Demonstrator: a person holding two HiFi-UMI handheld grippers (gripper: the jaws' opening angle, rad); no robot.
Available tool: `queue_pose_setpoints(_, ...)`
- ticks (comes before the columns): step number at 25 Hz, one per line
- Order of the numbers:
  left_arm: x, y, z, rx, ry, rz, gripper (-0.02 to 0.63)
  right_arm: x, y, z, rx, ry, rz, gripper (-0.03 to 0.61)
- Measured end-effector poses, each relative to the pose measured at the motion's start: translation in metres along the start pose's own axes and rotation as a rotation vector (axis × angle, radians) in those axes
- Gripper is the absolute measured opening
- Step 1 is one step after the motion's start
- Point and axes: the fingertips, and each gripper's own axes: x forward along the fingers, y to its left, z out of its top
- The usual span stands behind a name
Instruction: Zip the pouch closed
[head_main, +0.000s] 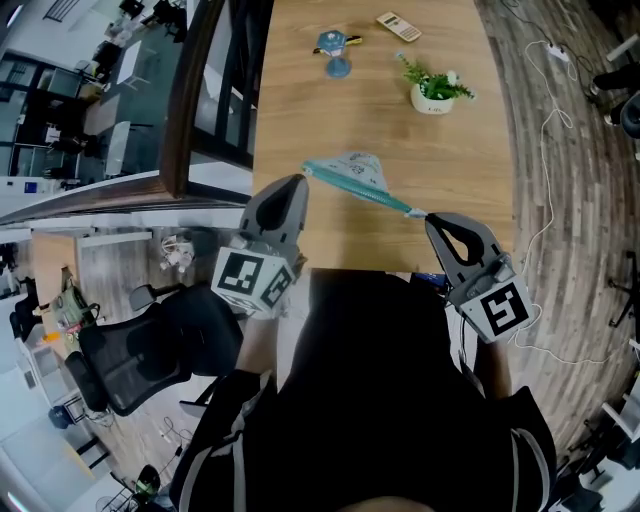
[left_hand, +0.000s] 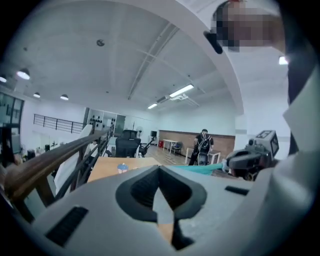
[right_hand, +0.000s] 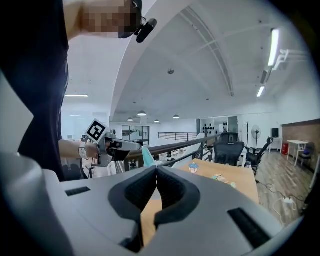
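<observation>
A flat teal pouch (head_main: 356, 174) hangs in the air over the near part of the wooden table (head_main: 290, 110), stretched between my two grippers. In the head view my left gripper (head_main: 303, 174) is shut on the pouch's left end. My right gripper (head_main: 426, 216) is shut on its right end, where the teal top edge runs out as a thin strip. In the left gripper view the pouch (left_hand: 199, 169) leads from my shut jaws to the right gripper (left_hand: 248, 161). In the right gripper view a teal corner of the pouch (right_hand: 147, 157) rises behind the shut jaws, near the left gripper (right_hand: 116, 147).
Farther back on the table stand a small potted plant (head_main: 433, 91), a blue figure (head_main: 337, 52) and a remote-like device (head_main: 398, 26). A dark railing with glass (head_main: 190, 110) borders the table's left side. White cables (head_main: 546, 130) lie on the floor to the right.
</observation>
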Motion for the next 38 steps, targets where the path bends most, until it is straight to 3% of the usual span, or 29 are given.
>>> queue_pose_setpoints(7,-0.006,0.012,-0.003,0.005,0.003,0.045,0.002,0.002,0.006,-0.003,0.0,0.012,0.006,0.015)
queue_pose_setpoints(12,-0.029,0.051,0.003,-0.022,-0.031,0.174,0.003,-0.016,-0.038,-0.006,0.057,-0.014,-0.152,0.015)
queue_pose_setpoints(15,-0.039,0.057,0.009,-0.01,-0.054,0.21,0.002,-0.025,-0.059,-0.007,0.071,-0.024,-0.251,0.015)
queue_pose_setpoints(18,-0.042,0.06,0.01,-0.016,-0.067,0.238,0.002,-0.026,-0.064,-0.004,0.083,-0.041,-0.278,0.015)
queue_pose_setpoints(27,-0.045,0.06,0.011,-0.02,-0.074,0.223,0.002,-0.026,-0.061,0.01,0.076,-0.1,-0.264,0.015)
queue_pose_setpoints(30,-0.045,0.058,0.013,-0.005,-0.08,0.234,0.003,-0.028,-0.065,0.005,0.068,-0.075,-0.282,0.015)
queue_pose_setpoints(35,-0.047,0.052,0.019,0.056,-0.09,0.236,0.003,-0.027,-0.068,0.003,0.051,-0.061,-0.319,0.015)
queue_pose_setpoints(38,-0.048,0.047,0.029,0.124,-0.1,0.267,0.003,-0.025,-0.076,0.006,-0.023,-0.043,-0.401,0.015)
